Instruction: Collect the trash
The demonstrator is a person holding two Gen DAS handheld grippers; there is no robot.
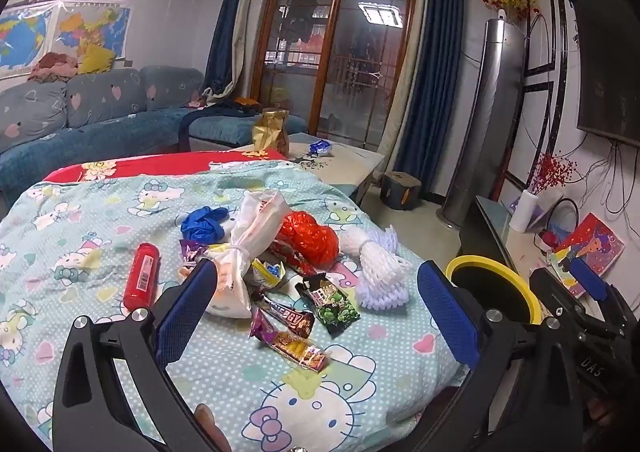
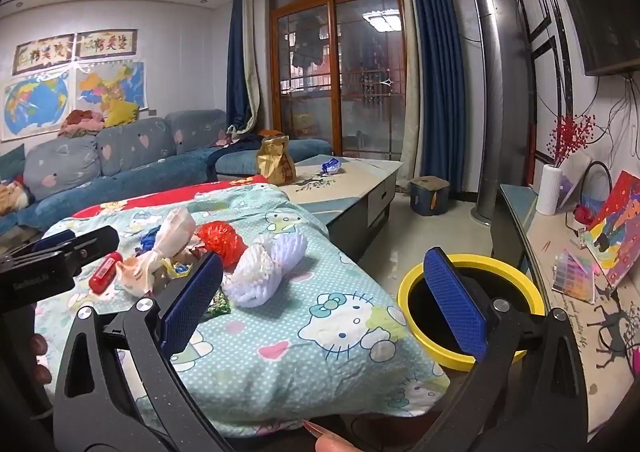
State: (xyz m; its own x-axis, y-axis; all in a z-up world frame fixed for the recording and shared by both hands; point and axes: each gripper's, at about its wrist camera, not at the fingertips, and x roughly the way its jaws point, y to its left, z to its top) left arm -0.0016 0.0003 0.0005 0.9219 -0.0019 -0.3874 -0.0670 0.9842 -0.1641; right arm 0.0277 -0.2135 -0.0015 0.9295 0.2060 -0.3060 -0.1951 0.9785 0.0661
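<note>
While both tools hover over the cartoon-cat quilt point(image 1: 100, 220), the left gripper point(image 1: 320, 300) has its blue pads spread wide apart with nothing between them, and the right gripper point(image 2: 324, 292) is likewise spread and empty. Trash lies heaped mid-quilt: a knotted white plastic bag point(image 1: 248, 248) at the centre, a crumpled blue glove point(image 1: 204, 226) at its 10 o'clock, a red mesh net point(image 1: 310, 238) at its 3 o'clock, and white foam fruit netting point(image 1: 378, 268) farther toward 3 o'clock. At the bag's 9 o'clock rests a red tube point(image 1: 141, 276), lying flat. Snack wrappers spread toward 6 o'clock: a green packet point(image 1: 328, 302), a dark bar wrapper point(image 1: 288, 312) and a purple-orange wrapper point(image 1: 290, 344). Beyond the quilt's edge at 3 o'clock stands a yellow-rimmed bin point(image 2: 472, 312), on the floor.
</note>
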